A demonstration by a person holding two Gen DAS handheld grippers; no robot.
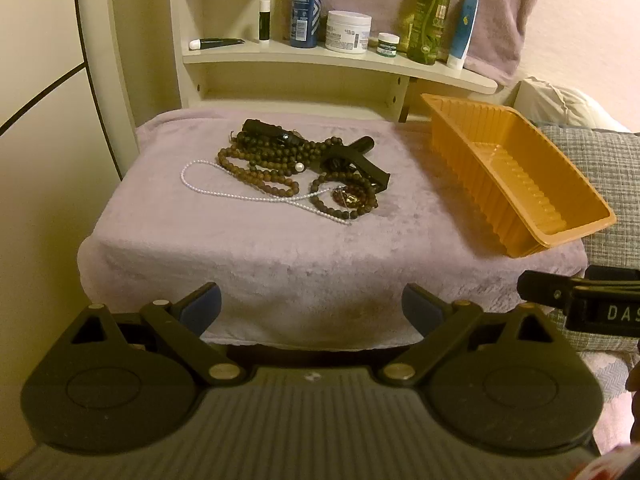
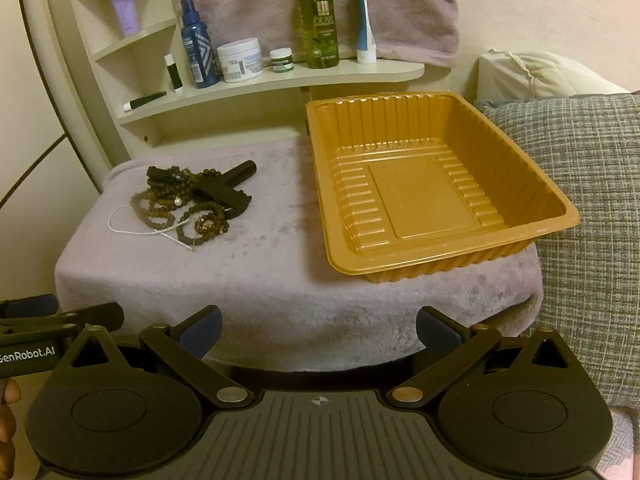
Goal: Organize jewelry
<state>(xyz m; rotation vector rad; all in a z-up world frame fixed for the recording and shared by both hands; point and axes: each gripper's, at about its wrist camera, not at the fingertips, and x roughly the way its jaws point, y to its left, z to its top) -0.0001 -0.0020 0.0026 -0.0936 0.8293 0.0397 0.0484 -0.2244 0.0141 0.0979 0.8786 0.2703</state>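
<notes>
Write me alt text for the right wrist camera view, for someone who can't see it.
An empty orange plastic tray sits on a lilac plush cloth, with a tangled pile of brown bead necklaces and a white pearl strand lying to its left. The right gripper hangs open in the foreground, holding nothing.

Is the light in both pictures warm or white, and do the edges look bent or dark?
Left wrist view: warm yellowish light, dim; curved cream shelf bows, corners black. Right wrist view: same warm cast; soft sheen on the ribbed orange plastic tray; dark brown bead jewelry pile slightly soft.
</notes>
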